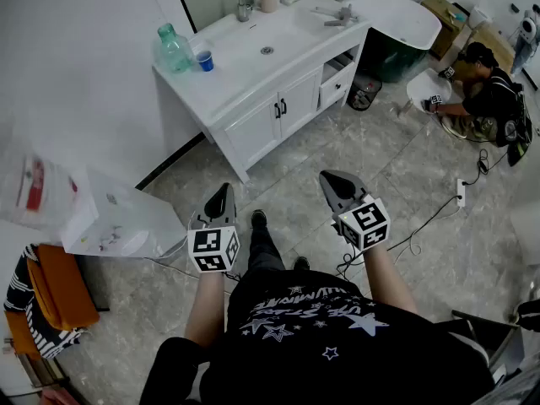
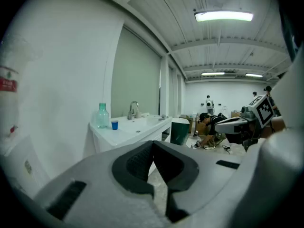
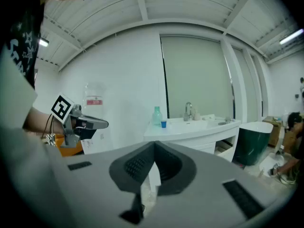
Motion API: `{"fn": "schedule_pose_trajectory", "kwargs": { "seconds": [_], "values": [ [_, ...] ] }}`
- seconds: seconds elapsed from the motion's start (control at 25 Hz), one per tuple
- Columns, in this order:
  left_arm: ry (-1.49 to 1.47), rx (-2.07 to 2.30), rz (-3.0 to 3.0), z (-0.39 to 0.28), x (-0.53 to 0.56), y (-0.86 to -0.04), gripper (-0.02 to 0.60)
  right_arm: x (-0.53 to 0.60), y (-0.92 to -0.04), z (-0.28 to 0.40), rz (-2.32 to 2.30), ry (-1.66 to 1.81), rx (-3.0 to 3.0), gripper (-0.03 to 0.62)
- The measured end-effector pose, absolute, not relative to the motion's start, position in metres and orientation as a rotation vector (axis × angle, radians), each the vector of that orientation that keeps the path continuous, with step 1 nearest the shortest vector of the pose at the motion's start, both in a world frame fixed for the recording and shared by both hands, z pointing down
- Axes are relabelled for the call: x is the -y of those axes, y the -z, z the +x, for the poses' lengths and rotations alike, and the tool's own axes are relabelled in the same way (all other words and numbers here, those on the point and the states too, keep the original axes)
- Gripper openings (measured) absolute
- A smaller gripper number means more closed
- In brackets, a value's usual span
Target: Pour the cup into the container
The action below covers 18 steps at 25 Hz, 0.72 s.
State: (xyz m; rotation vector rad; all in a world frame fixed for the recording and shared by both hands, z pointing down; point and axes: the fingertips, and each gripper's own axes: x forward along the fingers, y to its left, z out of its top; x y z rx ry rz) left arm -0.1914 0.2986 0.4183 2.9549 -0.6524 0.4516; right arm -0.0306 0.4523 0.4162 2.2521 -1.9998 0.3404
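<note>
- Grey foam pads of the left claw (image 1: 223, 189) press together at the tip with nothing between them. It is closed and empty, and sits low and left of centre in the head view.
- Just right of centre, the right claw (image 1: 331, 179) is closed in the same way and holds nothing.
- Neither claw is near the task's things, so I judge the step in hand to be the walk up to them.
- Pale marbled floor (image 1: 295, 171) lies bare between the feet and the cabinet. A cable (image 1: 422, 224) trails at lower right, so a straight line forward looks safest.
- At upper left of the head view is the white vanity surface (image 1: 240, 66). The blue cup (image 1: 205, 60) stands upright near its left end, just beside a green bottle (image 1: 173, 47).
- The bottle is probably the container. Its neck looks narrow, so the pour calls for a slow tilt with the cup's lip close over the mouth.
- One claw should be opened before reaching. The cup is best approached from the basin (image 1: 267, 47) side, away from the bottle, gripped at mid-wall and kept level.
- The other claw could steady the bottle.
- Whether the cup holds anything cannot be told from here.
- At the far upper right a person (image 1: 485, 83) crouches, well apart from the path.
</note>
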Motion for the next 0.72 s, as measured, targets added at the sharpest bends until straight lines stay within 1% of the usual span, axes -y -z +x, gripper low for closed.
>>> {"fn": "schedule_pose_trajectory", "kwargs": {
  "seconds": [0.44, 0.72],
  "values": [
    [-0.413, 0.702, 2.933, -0.196, -0.273, -0.417, 0.009, -0.412, -0.422, -0.037, 2.214, -0.330, 2.041, 0.006],
    [-0.433, 0.703, 2.911, -0.190, -0.238, -0.429, 0.009, -0.380, -0.418, -0.010, 2.311, -0.312, 1.993, 0.006]
  ]
}}
